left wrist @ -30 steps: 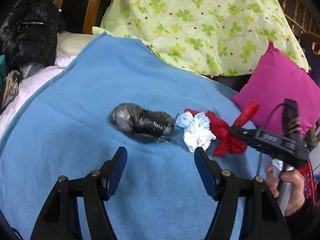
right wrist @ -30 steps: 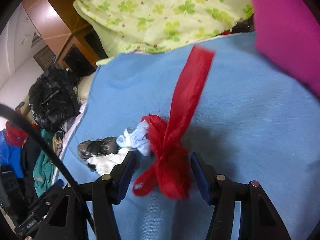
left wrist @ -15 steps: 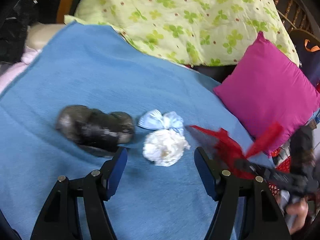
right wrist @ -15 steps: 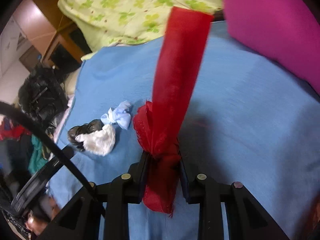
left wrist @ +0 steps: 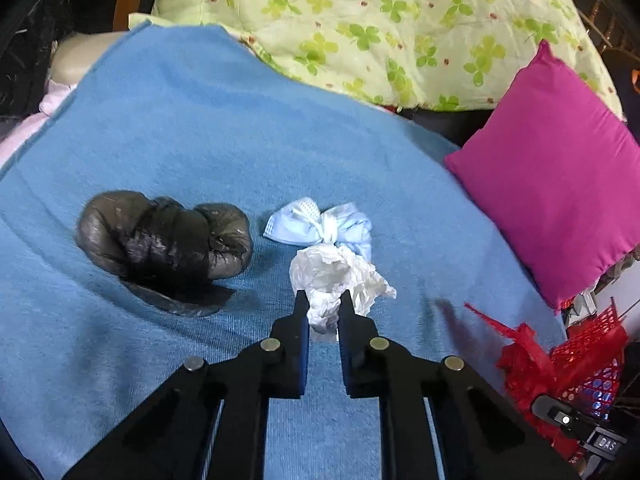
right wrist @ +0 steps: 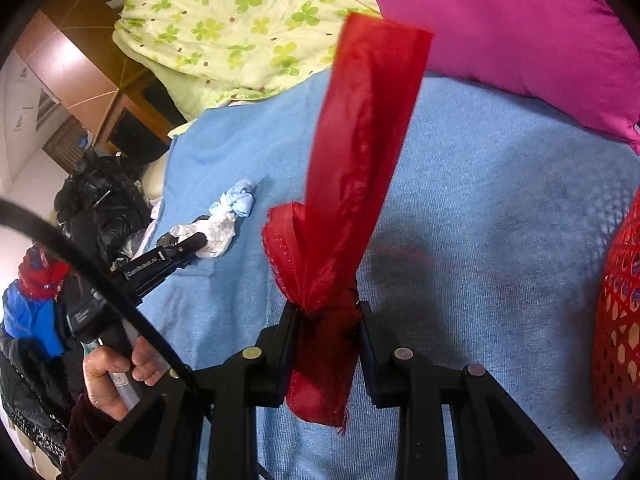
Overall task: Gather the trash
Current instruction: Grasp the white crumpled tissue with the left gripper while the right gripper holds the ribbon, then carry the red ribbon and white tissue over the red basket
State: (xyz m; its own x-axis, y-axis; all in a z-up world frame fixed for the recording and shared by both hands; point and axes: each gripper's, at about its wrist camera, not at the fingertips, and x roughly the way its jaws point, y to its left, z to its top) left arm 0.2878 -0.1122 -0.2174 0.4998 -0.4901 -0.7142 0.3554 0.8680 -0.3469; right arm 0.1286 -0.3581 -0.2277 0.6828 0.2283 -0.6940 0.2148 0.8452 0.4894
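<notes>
Between the pads of the left gripper (left wrist: 323, 310) sits a crumpled white tissue (left wrist: 336, 276), lying on the blue blanket (left wrist: 200, 128); the jaws have just been closing and now pinch its near end. Touching the tissue's far side is a knotted light-blue face mask (left wrist: 320, 226), and just left of that a wadded black plastic bag (left wrist: 164, 240) rests on the same blanket.

Over at the blanket's right edge, the right gripper (right wrist: 326, 316) is clamped on a bunched red mesh ribbon (right wrist: 344, 184), which stands up from the jaws with one broad strip rising and a short frayed tail hanging below the pads. From the left wrist view that ribbon shows as a red blur low on the right, beside a red lattice basket (left wrist: 592, 364). A magenta cushion (left wrist: 560, 168) lies against the blanket's right side, with a green clover-print quilt (left wrist: 380, 20) heaped behind. From the right wrist view, a hand (right wrist: 116, 376) grips the left gripper's handle.
</notes>
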